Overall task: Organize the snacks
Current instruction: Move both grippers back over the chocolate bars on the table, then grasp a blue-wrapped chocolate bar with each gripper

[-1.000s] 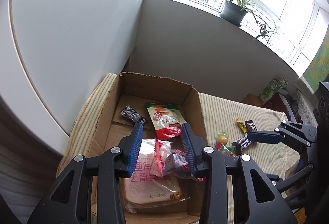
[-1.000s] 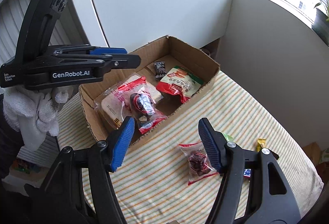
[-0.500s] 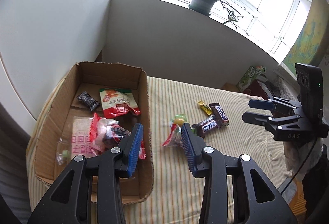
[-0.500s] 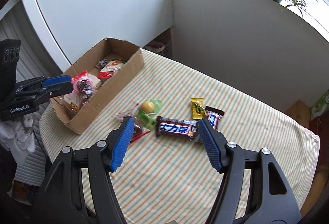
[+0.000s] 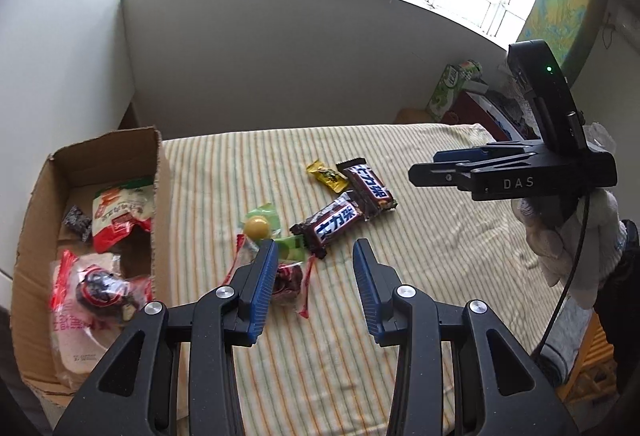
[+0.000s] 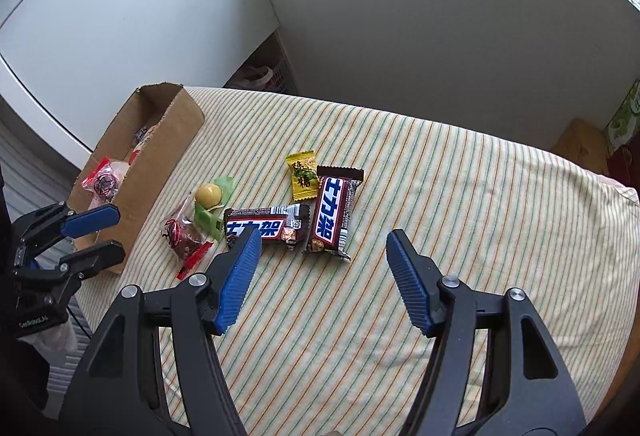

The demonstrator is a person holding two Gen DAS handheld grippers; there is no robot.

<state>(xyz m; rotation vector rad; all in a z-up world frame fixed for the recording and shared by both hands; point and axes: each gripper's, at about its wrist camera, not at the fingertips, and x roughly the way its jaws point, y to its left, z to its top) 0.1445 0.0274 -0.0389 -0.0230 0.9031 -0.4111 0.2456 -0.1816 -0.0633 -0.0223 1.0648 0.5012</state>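
Your snacks lie in a loose cluster mid-frame on the striped counter (image 6: 460,196). Two dark brown chocolate bars carry bold white-and-blue lettering: one chocolate bar (image 6: 334,212) stands lengthwise in the right wrist view, and the second bar (image 6: 266,227) lies crosswise with its end touching the first. A small yellow candy (image 6: 303,174) sits just above them, touching the upright bar's top corner. Left of the bars is a green wrapper with a yellow ball (image 6: 209,195) on it, and a clear packet with red ends (image 6: 184,234) holding something dark.

At the left edge of both views stands the cardboard box (image 5: 158,204), already holding a red-and-white pouch (image 5: 122,216), a small dark wrapper (image 5: 76,222) and a clear red-trimmed packet (image 5: 100,288) lying on a pale flat bag.

Your left gripper (image 5: 314,288) hovers with its fingers partly apart and nothing between them; its left finger covers part of the red-ended packet. Your right gripper (image 6: 320,276) hangs wider open, also empty, its left finger hiding one end of the crosswise bar.

From the right wrist view the box's near wall hides most of its contents. The print on the pale bag is blurred, and the lower left of the box is cut off by the lens edge.
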